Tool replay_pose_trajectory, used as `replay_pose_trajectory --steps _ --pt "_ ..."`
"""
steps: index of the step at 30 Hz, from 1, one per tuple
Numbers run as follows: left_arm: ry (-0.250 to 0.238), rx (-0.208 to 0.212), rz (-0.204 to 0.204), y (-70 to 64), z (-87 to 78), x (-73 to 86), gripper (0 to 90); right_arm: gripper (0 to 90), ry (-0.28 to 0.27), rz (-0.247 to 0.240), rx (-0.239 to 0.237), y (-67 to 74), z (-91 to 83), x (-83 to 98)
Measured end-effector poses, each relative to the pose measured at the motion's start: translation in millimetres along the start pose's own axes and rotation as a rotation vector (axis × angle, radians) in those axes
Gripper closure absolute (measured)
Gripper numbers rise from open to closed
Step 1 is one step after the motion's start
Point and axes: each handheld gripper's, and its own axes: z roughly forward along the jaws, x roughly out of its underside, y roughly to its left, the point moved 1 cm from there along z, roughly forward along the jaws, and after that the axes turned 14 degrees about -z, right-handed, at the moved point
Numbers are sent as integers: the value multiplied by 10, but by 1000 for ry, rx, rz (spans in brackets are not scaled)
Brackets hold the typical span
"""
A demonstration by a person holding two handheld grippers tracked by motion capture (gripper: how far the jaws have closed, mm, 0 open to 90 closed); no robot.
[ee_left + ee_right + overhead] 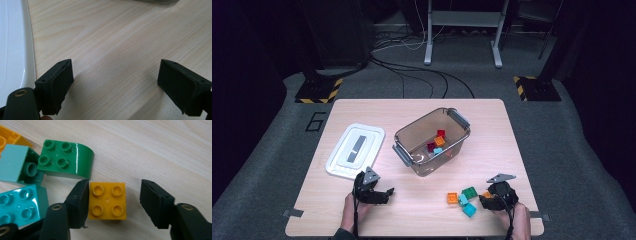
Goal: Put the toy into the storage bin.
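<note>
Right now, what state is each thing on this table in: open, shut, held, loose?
Clear bin: open, lid off, a few bricks inside.
White lid: flat on table beside bin.
Left gripper: open, empty.
Right gripper: open around yellow brick, one pad touching, other apart.
Green brick: loose, studs up.

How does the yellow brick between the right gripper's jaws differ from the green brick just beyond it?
The yellow brick is square-edged, while the green brick has one rounded side. The yellow one lies between the right gripper's jaws; the green one lies outside them, beside the teal bricks. Both lie studs up, four studs each.
</note>
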Motion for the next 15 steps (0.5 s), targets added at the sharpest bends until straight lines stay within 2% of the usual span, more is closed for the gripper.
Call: replay_pose_trajectory --steps 4,15 --pt "-5 0 -6 -3 3 1 130 572 -2 15 -7 -19 -3 25" --pt "-5 0 -7 -4 3 1 130 580 -53 36 -4 -95 21 -16"
